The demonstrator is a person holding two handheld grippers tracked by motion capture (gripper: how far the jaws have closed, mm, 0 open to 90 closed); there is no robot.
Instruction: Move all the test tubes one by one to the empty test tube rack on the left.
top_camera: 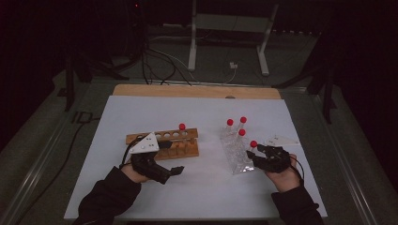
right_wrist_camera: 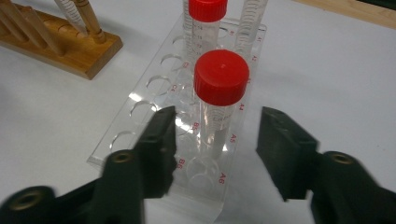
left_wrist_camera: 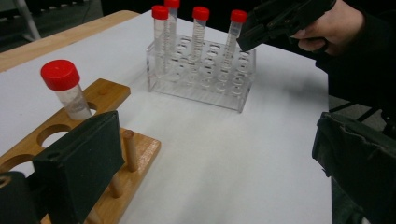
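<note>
A tube is framed by the right gripper (right_wrist_camera: 212, 140) for a pick from the clear rack (right_wrist_camera: 140, 140).

The tube (right_wrist_camera: 219, 107) is seen between the two right fingers (right_wrist_camera: 159, 140), a little ahead of the tips, with a gap left on each side, so it is not yet pressed; the jaws are set narrow but free. Its long axis stands upright, across the line of the fingers. It is clear plastic with printed marks and a red cap (right_wrist_camera: 221, 77), and it sits in the near row of the rack. The right hand is much nearer to it. The left gripper (top_camera: 177, 170) is held wide and empty beside the wooden rack (top_camera: 185, 149), where one more tube (top_camera: 182, 126) stands.
</note>
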